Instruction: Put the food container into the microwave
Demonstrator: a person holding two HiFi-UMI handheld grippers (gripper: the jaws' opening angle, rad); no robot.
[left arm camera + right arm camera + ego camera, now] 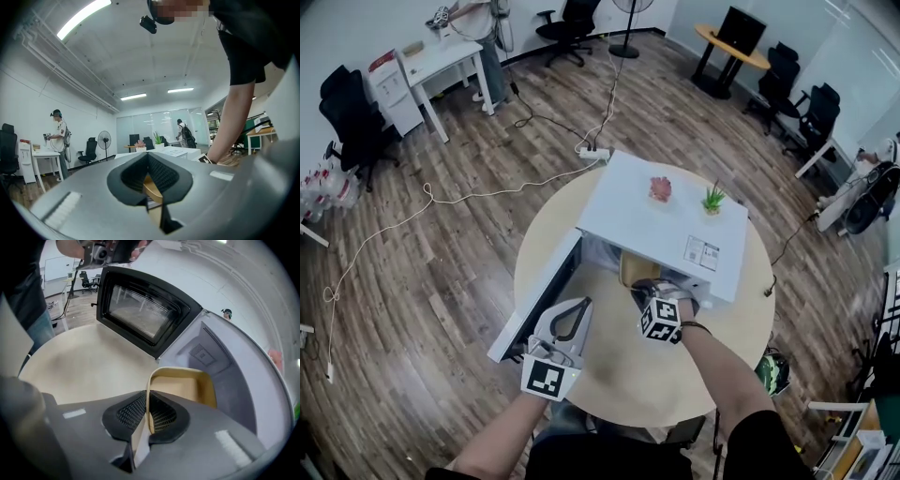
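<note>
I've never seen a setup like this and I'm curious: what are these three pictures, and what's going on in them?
There is no robot here: a person holds a two-jaw tool in each hand. One picture comes from a camera on the person's head, looking down. The other two come from cameras riding on the tools. On the round table stands a white microwave with its door open, and a pink plant and a green plant on top. The right hand-held gripper pinches the rim of a tan food container at the microwave's opening. The left hand-held gripper is shut and looks empty, near the door.
</note>
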